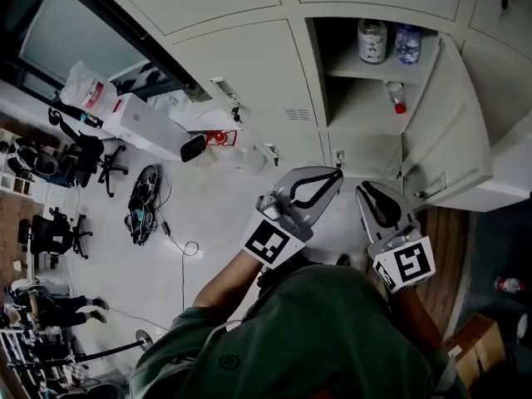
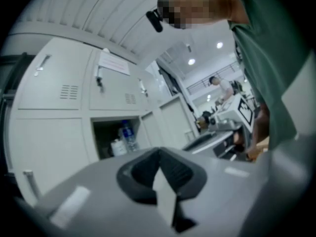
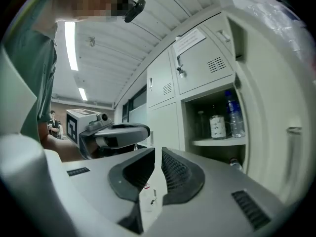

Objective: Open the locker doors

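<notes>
1 door [image 1: 445, 131] open, 3 btls [image 1: 372, 40] inside.

Jar [image 1: 372, 40] and bottle [image 1: 407, 43] on the locker shelf [image 1: 345, 67], door [image 1: 445, 131] to the right

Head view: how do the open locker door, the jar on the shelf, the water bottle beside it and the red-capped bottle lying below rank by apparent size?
1. the open locker door, by far the largest
2. the jar and the water bottle: they look about alike, so not ranked
3. the red-capped bottle, smallest
</notes>
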Demonstrator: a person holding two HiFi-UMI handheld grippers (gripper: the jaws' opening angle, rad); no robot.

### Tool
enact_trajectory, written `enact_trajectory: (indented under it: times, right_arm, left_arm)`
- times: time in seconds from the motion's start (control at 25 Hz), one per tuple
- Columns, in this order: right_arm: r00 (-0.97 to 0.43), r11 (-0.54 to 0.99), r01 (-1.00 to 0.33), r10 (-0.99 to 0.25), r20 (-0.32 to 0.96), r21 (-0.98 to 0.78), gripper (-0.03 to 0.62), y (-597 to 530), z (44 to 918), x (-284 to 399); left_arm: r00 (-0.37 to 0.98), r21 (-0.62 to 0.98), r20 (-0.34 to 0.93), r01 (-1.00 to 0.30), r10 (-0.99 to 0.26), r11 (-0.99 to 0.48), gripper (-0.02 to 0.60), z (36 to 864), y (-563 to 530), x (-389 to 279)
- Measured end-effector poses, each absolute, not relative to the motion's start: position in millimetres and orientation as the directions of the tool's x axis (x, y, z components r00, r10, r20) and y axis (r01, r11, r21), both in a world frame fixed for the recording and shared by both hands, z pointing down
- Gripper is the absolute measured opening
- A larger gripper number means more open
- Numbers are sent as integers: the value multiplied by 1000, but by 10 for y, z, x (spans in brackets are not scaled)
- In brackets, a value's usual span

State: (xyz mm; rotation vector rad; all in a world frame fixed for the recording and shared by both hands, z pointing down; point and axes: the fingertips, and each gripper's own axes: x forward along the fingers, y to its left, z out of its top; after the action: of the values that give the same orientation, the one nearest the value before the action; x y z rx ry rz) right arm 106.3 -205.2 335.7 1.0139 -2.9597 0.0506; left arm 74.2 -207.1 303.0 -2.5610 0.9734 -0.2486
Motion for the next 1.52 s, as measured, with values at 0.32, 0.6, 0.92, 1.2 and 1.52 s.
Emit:
enact_trajectory:
  times: [0.32, 0.6, 0.92, 1.2, 1.52]
  right_arm:
    - [-850, 851, -525, -525, 28, 5, 37, -2306, 3369, -117]
    - [-859, 860, -509, -510, 47, 31, 37, -2631, 3278, -1060]
    - [-839, 844, -534, -537, 87, 57, 37, -3127, 3306, -1947]
    - [-811, 820, -568, -572, 123, 63, 38, -3546, 3413, -2458]
    - [-754, 770, -632, -636, 164, 82, 38, -3891, 3593, -2670]
  left_arm:
    - [543, -298, -46, -809, -838, -507, 3, 2984, -2284, -870]
    - [473, -290, -55, -850, -879, -440, 3, 2931, -2530, -1923]
    - [496, -265, -57, -844, -866, -466, 3, 3019, -2858, -2566]
    - [530, -240, -55, -830, -846, -504, 3, 3111, -3153, -2842]
    - [571, -224, -51, -806, -819, -548, 6, 3223, -3399, -2898]
